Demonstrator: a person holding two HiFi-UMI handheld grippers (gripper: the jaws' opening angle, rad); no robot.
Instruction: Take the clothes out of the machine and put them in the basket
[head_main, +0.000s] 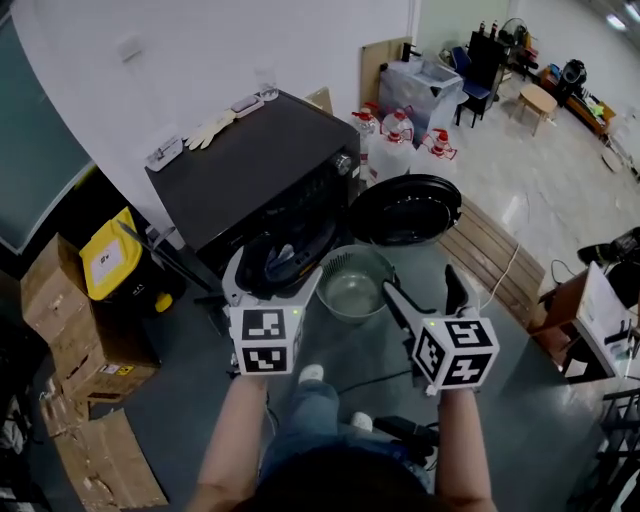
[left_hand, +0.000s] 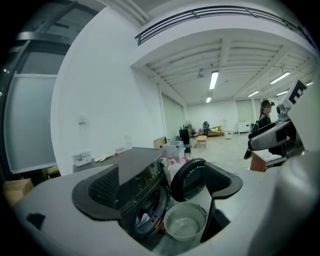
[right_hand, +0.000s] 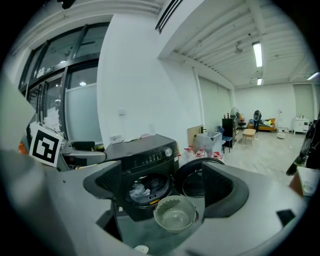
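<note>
A black front-loading washing machine (head_main: 255, 175) stands against the wall with its round door (head_main: 405, 209) swung open to the right. Crumpled light clothes (head_main: 281, 262) lie in the drum, also seen as clothes (right_hand: 141, 187) and clothes (left_hand: 144, 218). An empty pale round basket (head_main: 352, 282) sits on the floor before the door, seen too as basket (right_hand: 175, 212) and basket (left_hand: 185, 223). My left gripper (head_main: 270, 276) hovers open in front of the drum, holding nothing. My right gripper (head_main: 426, 288) is open and empty, just right of the basket.
Water bottles (head_main: 398, 134) and a clear bin stand right of the machine. A wooden pallet (head_main: 491, 250) lies on the floor at right. Cardboard boxes (head_main: 68, 330) and a yellow container (head_main: 108, 255) crowd the left. Gloves (head_main: 211, 128) rest on the machine top.
</note>
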